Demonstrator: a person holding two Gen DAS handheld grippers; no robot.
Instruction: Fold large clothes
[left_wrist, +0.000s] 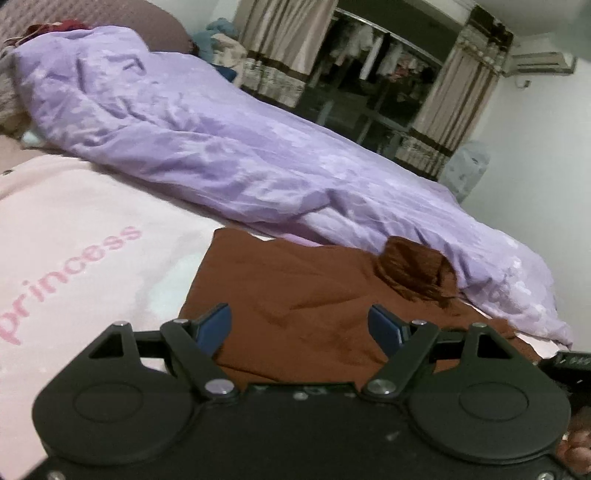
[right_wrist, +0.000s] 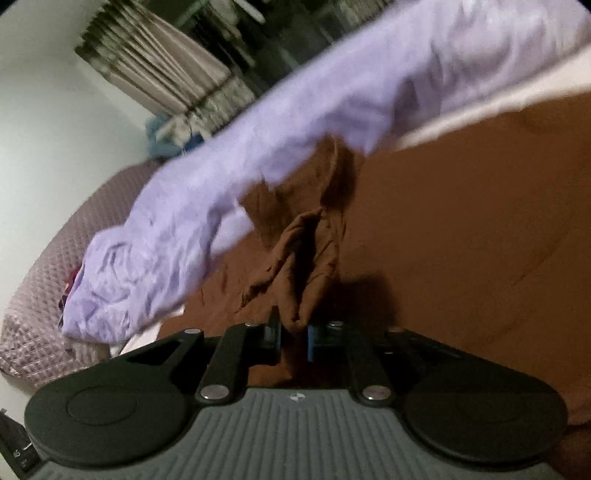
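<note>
A bed (left_wrist: 55, 258) carries a pink sheet and a rumpled lilac duvet (left_wrist: 221, 147). Striped curtains (left_wrist: 454, 110) flank a dark window (left_wrist: 369, 85) in white walls.

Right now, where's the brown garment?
The brown garment lies on the bed beside the purple duvet, right of the pink "princess" sheet. The right claw pinches a bunched fold.

A brown garment (left_wrist: 295, 295) lies spread on the bed beside a purple duvet, its far corner bunched upward; one gathered fold seems pinched up, though the view is blurred
</note>
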